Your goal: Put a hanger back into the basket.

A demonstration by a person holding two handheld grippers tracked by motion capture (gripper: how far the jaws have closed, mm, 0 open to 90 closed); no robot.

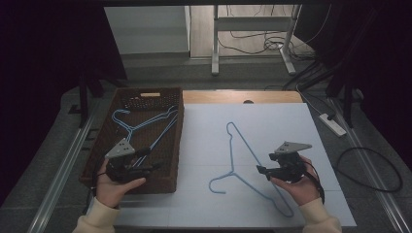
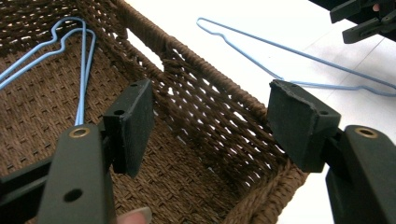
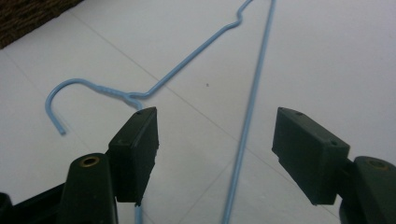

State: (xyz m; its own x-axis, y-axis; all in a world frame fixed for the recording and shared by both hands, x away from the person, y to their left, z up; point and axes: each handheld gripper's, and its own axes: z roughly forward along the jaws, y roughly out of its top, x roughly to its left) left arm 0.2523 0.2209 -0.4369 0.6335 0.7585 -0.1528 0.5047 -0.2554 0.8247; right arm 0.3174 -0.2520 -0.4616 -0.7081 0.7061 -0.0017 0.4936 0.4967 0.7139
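High view: blue wire hanger point(image 1: 245, 167) flat on white counter point(image 1: 272, 121), right of centre. Long straight bar running from far tip near point(image 1: 228, 124) down toward near right corner; hook curling left at near side, open end down-left. Thin, pale blue, twisted neck below hook. Right hand-held gripper point(image 1: 262, 171) just right of it, jaws spread wide, straddling bar in right gripper view, nothing pinched. Left hand-held gripper point(image 1: 156, 166) wide too, empty, over wicker basket point(image 1: 172, 145) holding more blue hangers point(image 1: 145, 126).
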